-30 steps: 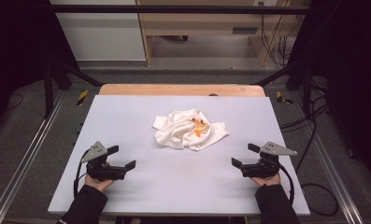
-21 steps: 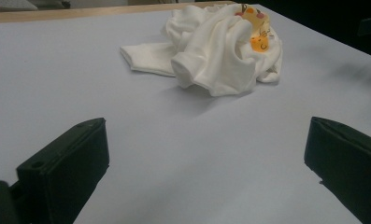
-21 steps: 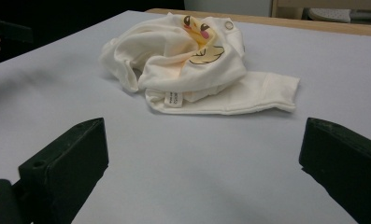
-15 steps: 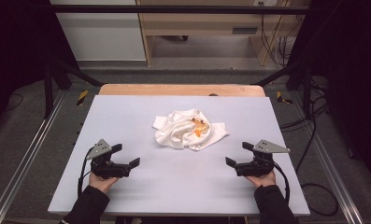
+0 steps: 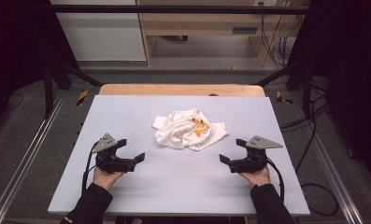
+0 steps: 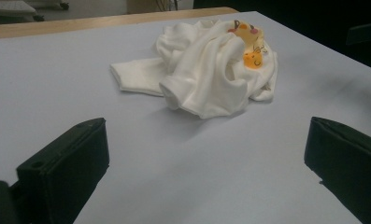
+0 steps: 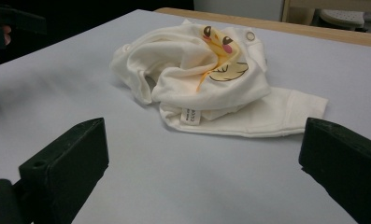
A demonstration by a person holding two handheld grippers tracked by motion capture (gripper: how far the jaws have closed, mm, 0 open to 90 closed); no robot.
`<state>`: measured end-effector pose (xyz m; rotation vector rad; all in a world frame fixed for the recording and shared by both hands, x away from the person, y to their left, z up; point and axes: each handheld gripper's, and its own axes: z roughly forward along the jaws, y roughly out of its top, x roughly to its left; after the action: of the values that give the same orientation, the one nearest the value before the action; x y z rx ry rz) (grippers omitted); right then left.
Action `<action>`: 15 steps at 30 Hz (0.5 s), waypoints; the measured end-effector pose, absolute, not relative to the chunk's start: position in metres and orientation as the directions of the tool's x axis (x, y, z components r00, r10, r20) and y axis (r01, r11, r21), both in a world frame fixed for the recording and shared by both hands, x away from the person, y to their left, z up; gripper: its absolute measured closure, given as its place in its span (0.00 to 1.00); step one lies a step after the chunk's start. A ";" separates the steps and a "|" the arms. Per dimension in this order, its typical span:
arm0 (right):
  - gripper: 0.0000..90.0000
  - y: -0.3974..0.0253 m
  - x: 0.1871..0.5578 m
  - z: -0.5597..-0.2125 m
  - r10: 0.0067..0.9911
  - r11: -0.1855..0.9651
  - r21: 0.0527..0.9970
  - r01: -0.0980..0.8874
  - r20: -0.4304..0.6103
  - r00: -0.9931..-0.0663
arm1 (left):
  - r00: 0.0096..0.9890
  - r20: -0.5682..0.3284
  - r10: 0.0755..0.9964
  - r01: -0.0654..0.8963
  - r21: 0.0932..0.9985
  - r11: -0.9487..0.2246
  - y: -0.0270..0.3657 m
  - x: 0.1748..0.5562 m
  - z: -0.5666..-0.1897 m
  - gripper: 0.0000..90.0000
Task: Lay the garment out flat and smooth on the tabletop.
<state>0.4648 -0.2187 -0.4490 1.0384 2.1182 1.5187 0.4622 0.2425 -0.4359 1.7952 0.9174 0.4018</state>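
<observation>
A crumpled white garment (image 5: 190, 129) with a yellow and orange print lies bunched near the middle of the pale table (image 5: 127, 112). My left gripper (image 5: 131, 151) is held low at the front left, open and empty, its jaws pointing right toward the cloth. My right gripper (image 5: 227, 151) is at the front right, also open and empty, aimed left at it. In the left gripper view the garment (image 6: 206, 70) lies ahead between the spread jaws. In the right gripper view the garment (image 7: 206, 79) shows a small label and a snap button.
A wooden strip (image 5: 178, 89) runs along the table's far edge. Metal rails (image 5: 29, 154) flank the table on both sides, and cables (image 5: 309, 121) trail on the floor at the right. A shelf unit (image 5: 206, 28) stands behind.
Both grippers have moved inward and slightly forward toward the garment. The garment has not moved.
</observation>
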 end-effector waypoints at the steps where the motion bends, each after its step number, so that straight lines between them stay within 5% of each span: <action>1: 0.02 -0.217 0.466 -0.448 0.720 0.169 0.916 0.365 0.138 -0.680 | 0.653 -0.140 0.744 0.394 0.902 -0.177 0.240 0.465 -0.434 0.00; 15: 0.02 -0.194 0.481 -0.446 0.720 0.189 0.908 0.373 0.131 -0.682 | 0.651 -0.136 0.747 0.409 0.892 -0.195 0.217 0.483 -0.432 0.00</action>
<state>0.4806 -0.1938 -0.4457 1.0340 2.1448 1.4904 0.4834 0.2165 -0.4321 1.8204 0.9231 0.4023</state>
